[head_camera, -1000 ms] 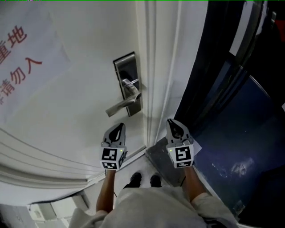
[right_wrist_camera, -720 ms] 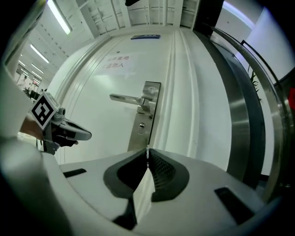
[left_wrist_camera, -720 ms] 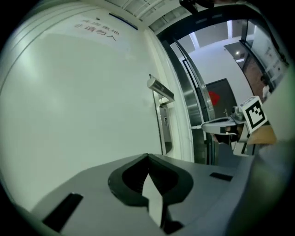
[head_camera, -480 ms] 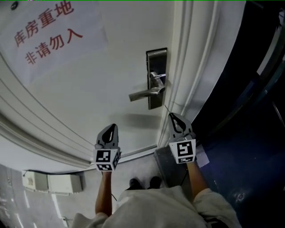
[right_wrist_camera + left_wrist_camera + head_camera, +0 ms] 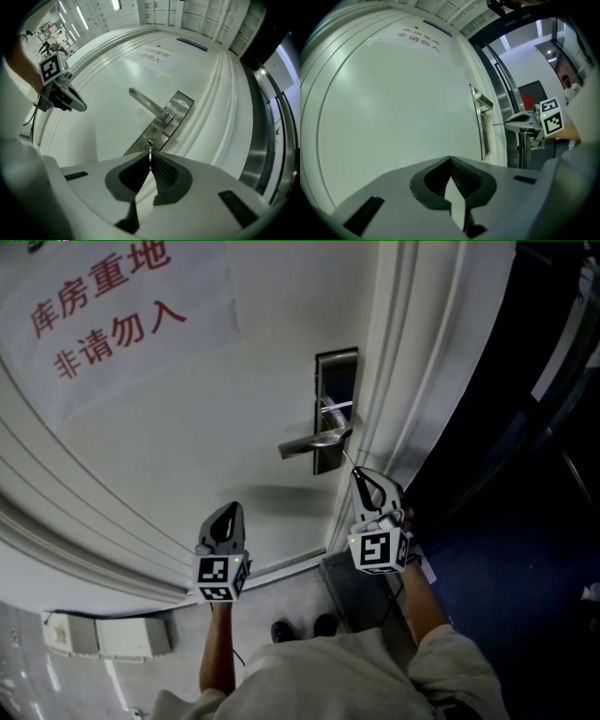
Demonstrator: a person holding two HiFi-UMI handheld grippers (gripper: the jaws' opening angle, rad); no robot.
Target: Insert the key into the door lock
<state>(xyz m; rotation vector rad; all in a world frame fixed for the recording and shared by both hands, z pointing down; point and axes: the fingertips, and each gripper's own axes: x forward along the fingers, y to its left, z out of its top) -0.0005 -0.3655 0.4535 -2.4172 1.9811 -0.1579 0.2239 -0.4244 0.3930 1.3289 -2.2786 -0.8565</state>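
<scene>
Right gripper point(image 5: 150, 158) has its dark ribbed jaws pressed together on a thin silver metal key point(image 5: 150, 150). The key sticks straight out past the tips toward the small round keyhole point(image 5: 150, 142) at the lower end of a long brushed-steel lock plate point(image 5: 165, 123). Its tip lines up with the keyhole in the right gripper view, but I cannot tell whether they touch. From the head view this gripper point(image 5: 358, 474) hovers just below the plate point(image 5: 336, 390), close beside the white moulded door frame point(image 5: 405, 352), with its square-marker cube turned toward the person. A straight steel lever handle point(image 5: 309, 442) projects leftward from the plate above the key point(image 5: 349, 460) and leaves the keyhole uncovered. Left gripper point(image 5: 450, 160) has its jaws closed tip to tip with nothing between them. It faces the bare white door point(image 5: 244, 399), and in the head view it point(image 5: 231, 510) sits lower than the handle and well left of the lock. A white paper sheet point(image 5: 112, 324) on the upper left of the door carries two rows of red Chinese characters, 库房重地 above 非请勿入. Right of the frame stands a dark blue panel point(image 5: 525, 521). At the foot of the frame lies a dark grey slab point(image 5: 349, 594), next to the person's dark shoes point(image 5: 300, 627) on the grey floor, and a white box point(image 5: 103, 636) sits low at the left.
</scene>
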